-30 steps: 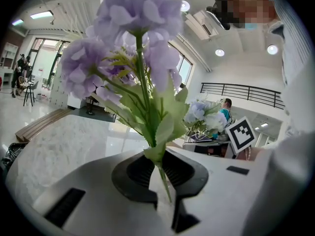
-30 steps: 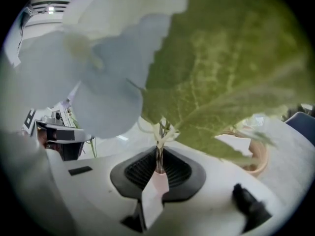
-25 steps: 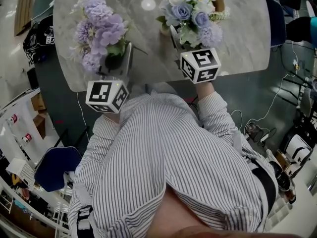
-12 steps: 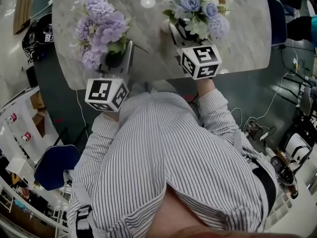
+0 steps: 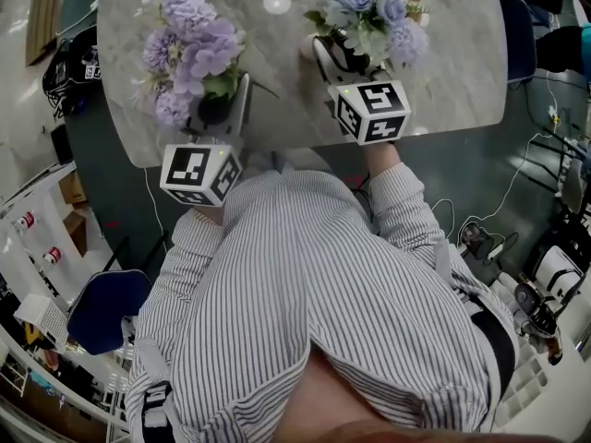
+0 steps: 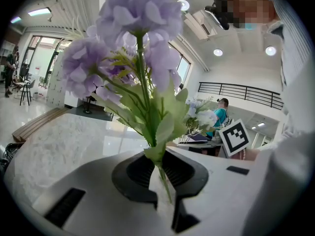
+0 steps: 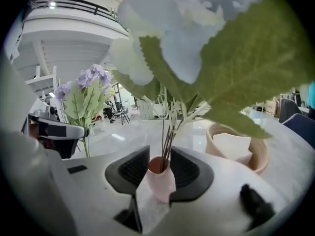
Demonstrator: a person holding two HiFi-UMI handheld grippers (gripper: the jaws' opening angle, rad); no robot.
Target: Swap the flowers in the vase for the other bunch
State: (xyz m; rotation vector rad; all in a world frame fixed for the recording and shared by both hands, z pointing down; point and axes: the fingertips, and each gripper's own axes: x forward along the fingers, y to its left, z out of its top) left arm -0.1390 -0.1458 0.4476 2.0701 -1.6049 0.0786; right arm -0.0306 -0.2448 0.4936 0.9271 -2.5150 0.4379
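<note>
Counting two: purple bunch (image 5: 189,49), blue bunch (image 5: 365,12) (one vase (image 7: 160,181)).

Open-plan office hall, mezzanine railing (image 6: 240,92), marble table (image 5: 462,53), blue chair (image 5: 102,312)

We log long-sleeved shirt (image 5: 305,284): fine dark stripes on white, sleeves reaching wrists. Dark strap (image 5: 500,338) at waist edge, kind unclear to us. Left gripper (image 6: 160,181): white moulded shell, black ribbed pads (image 6: 133,173) on jaws, black rectangular slot (image 6: 66,205) in shell. Right gripper (image 7: 160,173): same white shell and black pads, jaws opening, pink vase (image 7: 161,181) between them. We note white cubes with black square markers: left cube (image 5: 199,175), right cube (image 5: 371,112).
</note>
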